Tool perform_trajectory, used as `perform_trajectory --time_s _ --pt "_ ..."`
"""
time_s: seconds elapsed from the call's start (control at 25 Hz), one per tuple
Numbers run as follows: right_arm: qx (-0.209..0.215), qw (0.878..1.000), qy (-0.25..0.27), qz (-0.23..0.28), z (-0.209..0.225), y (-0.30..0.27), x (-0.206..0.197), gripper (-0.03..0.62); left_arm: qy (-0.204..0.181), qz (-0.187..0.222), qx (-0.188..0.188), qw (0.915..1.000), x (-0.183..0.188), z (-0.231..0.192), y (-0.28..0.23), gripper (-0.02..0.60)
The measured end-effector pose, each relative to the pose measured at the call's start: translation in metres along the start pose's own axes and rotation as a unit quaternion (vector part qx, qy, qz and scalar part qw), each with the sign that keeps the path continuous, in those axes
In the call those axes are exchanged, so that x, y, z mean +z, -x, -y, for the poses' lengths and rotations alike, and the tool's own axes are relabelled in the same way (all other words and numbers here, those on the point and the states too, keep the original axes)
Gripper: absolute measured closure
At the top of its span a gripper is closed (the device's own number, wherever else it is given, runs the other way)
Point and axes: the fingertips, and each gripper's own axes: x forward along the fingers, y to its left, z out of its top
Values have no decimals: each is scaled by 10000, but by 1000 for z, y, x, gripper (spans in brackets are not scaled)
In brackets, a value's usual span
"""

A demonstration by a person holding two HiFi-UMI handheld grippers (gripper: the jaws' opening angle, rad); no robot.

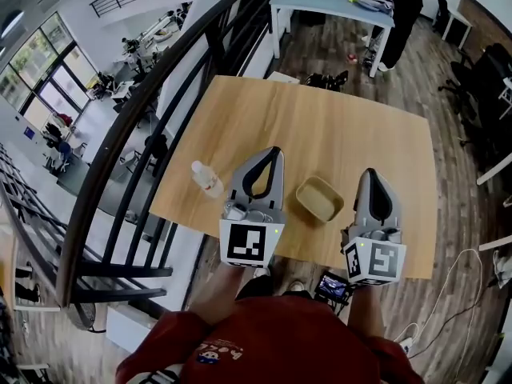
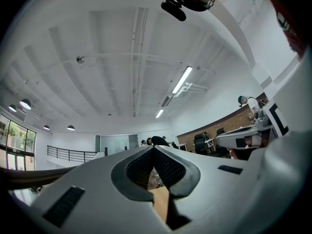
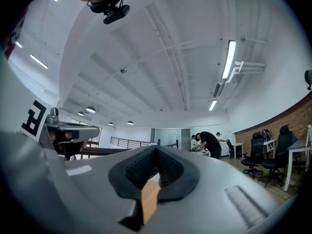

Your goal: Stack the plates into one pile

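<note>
On the near half of a square table [image 1: 320, 118] of pale wood-grain laminate:

- Plate [image 1: 320, 199]: one tan, matte, shallow dish, rounded-rectangular with a raised rim. It lies flat between the two grippers, touching neither. Whether more plates sit under it cannot be told.
- Bottle [image 1: 207, 178]: small, clear plastic with a white cap, lying on its side near the table's left edge, just left of the left gripper.
- Left gripper [image 1: 276, 150]: smooth grey tapering shells with black ribbed pads and a marker cube at the rear. Its jaws are pressed together at the tip with nothing between them, and it is held above the table.
- Right gripper [image 1: 372, 172]: same build, jaws likewise closed and empty, just right of the plate.
- Railing [image 1: 120, 150]: black metal, curved top bar with slim uprights, running along the table's left side.
</note>
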Motion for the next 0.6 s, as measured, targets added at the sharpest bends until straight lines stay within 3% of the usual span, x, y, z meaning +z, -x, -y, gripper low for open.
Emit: perform_trajectory --time_s 0.4,0.6 --pt "366 9986 -150 -351 -29 -32 -25 585 -79 -304 261 9992 -21 -37 0 575" --pt "662 9948 -350 -695 -59 -47 -57 585 16 -663 492 9966 -52 -65 16 575"
